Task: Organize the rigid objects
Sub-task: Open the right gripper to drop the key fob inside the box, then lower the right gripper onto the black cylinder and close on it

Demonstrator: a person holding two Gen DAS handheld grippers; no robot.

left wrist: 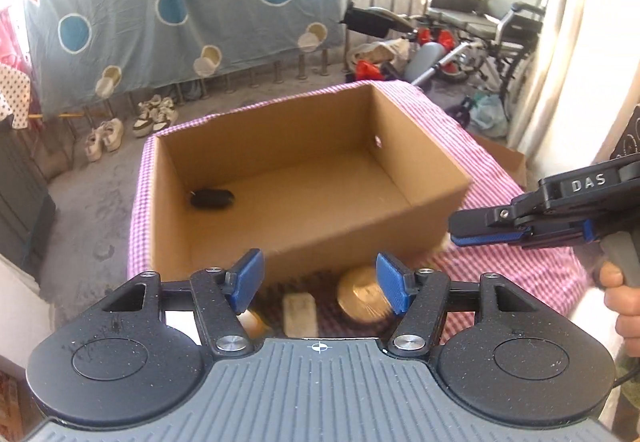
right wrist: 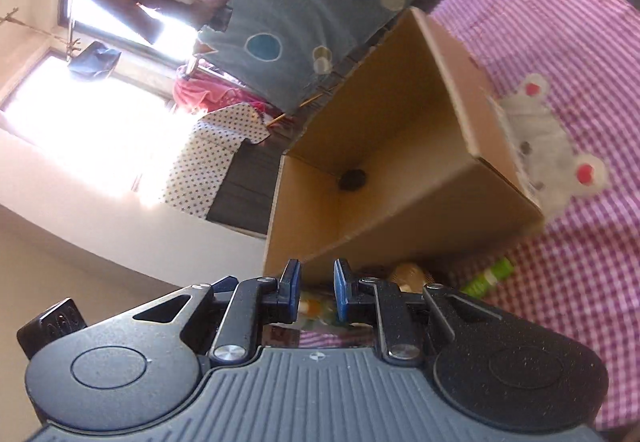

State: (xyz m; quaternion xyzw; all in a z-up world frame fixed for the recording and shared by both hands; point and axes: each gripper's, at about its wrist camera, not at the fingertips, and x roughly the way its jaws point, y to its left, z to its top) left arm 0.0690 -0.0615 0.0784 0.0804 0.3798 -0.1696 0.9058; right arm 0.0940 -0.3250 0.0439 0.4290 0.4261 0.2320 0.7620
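An open cardboard box (left wrist: pixel 304 178) stands on a pink checked cloth (left wrist: pixel 508 266). A black oval object (left wrist: pixel 212 198) lies alone in its far left corner, also seen as the black object (right wrist: pixel 352 178). My left gripper (left wrist: pixel 320 284) hovers open over the box's near wall with nothing between its blue pads. Below it, in front of the box, lie a golden round tin (left wrist: pixel 362 294) and a beige block (left wrist: pixel 300 312). My right gripper (left wrist: pixel 476 232), held by a hand (left wrist: pixel 620 302), comes in from the right. In its own view the right gripper (right wrist: pixel 317 288) has its jaws nearly together and empty.
A green item (right wrist: pixel 486 276) and a golden thing (right wrist: pixel 408 274) lie by the box's near corner. The cloth bears a grey bear patch (right wrist: pixel 552 146). Beyond the cloth's edge are shoes (left wrist: pixel 152 116) on the floor, a hanging blue sheet (left wrist: pixel 180 10) and a wheelchair (left wrist: pixel 492 10).
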